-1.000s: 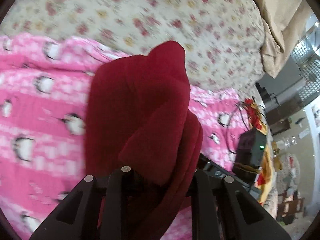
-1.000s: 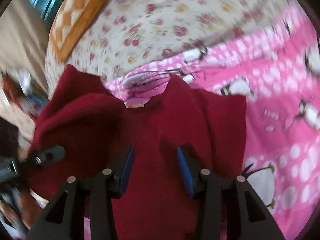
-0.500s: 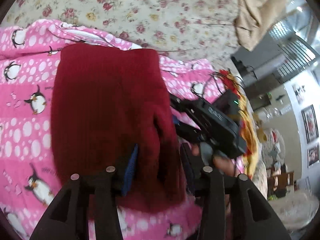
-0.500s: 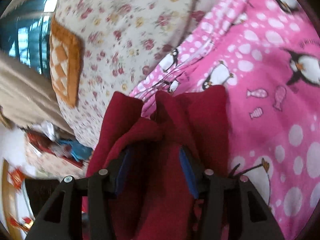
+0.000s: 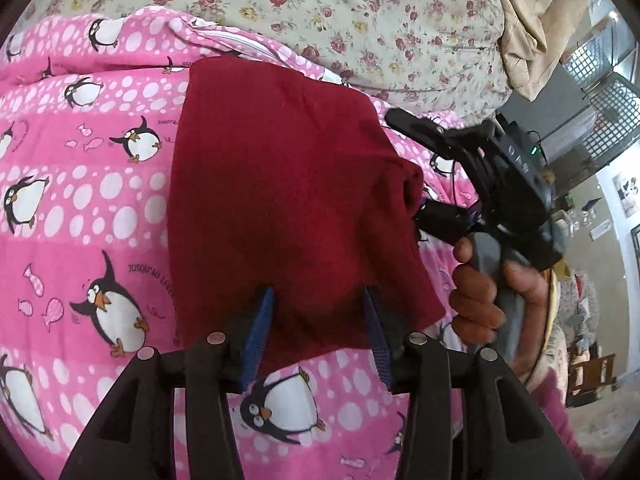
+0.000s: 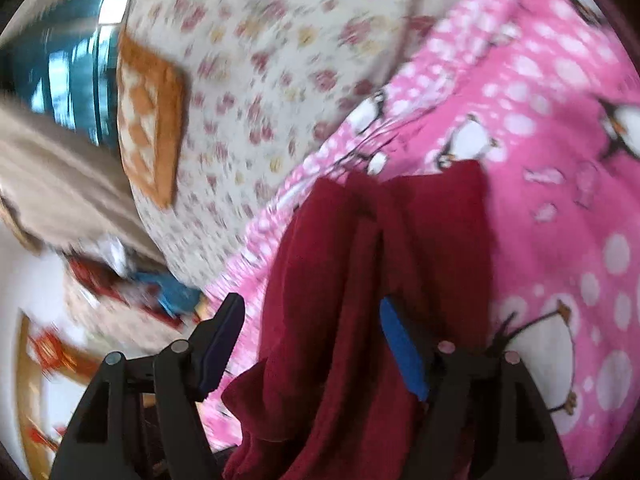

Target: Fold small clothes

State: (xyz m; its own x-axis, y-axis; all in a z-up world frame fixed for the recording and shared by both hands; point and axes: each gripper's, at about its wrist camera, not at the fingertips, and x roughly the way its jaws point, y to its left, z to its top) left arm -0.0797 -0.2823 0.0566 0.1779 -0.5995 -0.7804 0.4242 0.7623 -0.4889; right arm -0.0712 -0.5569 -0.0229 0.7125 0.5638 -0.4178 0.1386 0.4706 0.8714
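A dark red knitted garment (image 5: 280,200) lies folded into a rough rectangle on a pink penguin blanket (image 5: 80,240). My left gripper (image 5: 318,320) is open, its blue pads either side of the garment's near edge. My right gripper (image 5: 404,172) shows in the left wrist view at the garment's right edge, held by a hand (image 5: 484,296). In the right wrist view the right gripper (image 6: 312,340) is open, with the bunched red garment (image 6: 372,280) between and beyond its blue pads. That view is blurred.
A cream floral bedspread (image 5: 320,4) lies beyond the pink blanket. A beige cloth (image 5: 524,8) sits at the far right. An orange and white checked cushion (image 6: 148,120) lies on the floral spread. Room clutter lies past the bed edge.
The garment was held up a second ago and now lies flat and folded on the blanket. Both grippers have opened and let go of it. The right gripper has swung left.
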